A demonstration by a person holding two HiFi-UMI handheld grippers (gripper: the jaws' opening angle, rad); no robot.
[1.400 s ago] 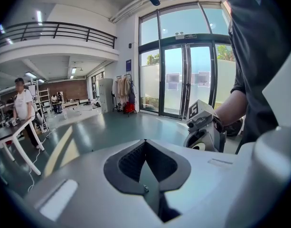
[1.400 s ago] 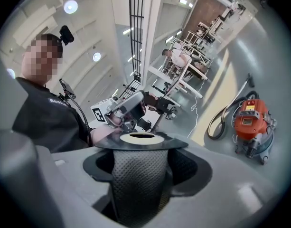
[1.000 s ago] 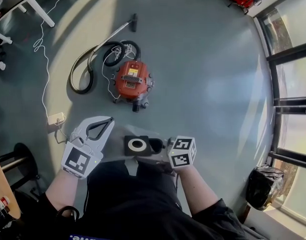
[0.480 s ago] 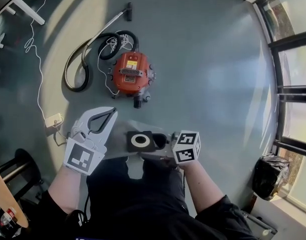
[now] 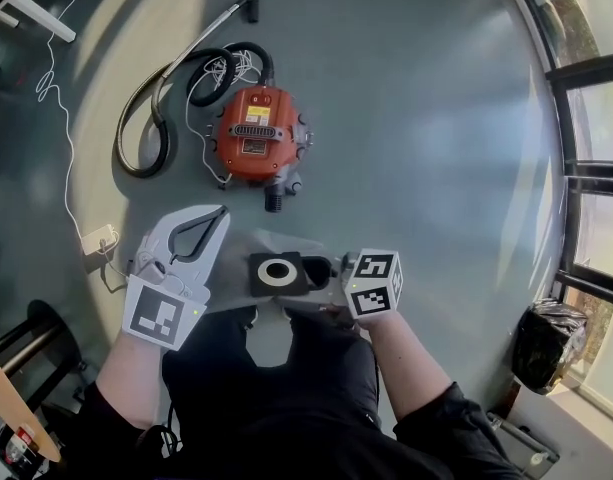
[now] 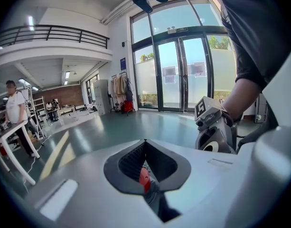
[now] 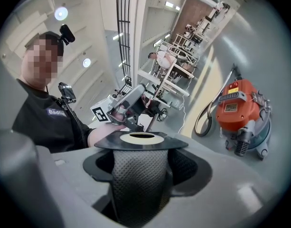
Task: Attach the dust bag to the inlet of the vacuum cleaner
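Note:
The orange vacuum cleaner stands on the floor ahead of me, its ribbed inlet pointing toward me. My right gripper is shut on the grey dust bag. The bag's black collar with a white ring faces up, a short way before the inlet. The vacuum cleaner also shows at the right of the right gripper view. My left gripper hovers left of the collar, shut and with nothing in it. A strip of the orange vacuum body shows through the hole between its closed jaws.
The vacuum's hose and wand curl off to its left. A white cord runs to a socket block on the floor. A black bag sits by the windows at right, a stool at left. A person stands at a far table.
Both grippers and the bag have sunk toward the floor. The vacuum cleaner looks larger and sits closer ahead of the collar. Neither gripper's jaws have changed.

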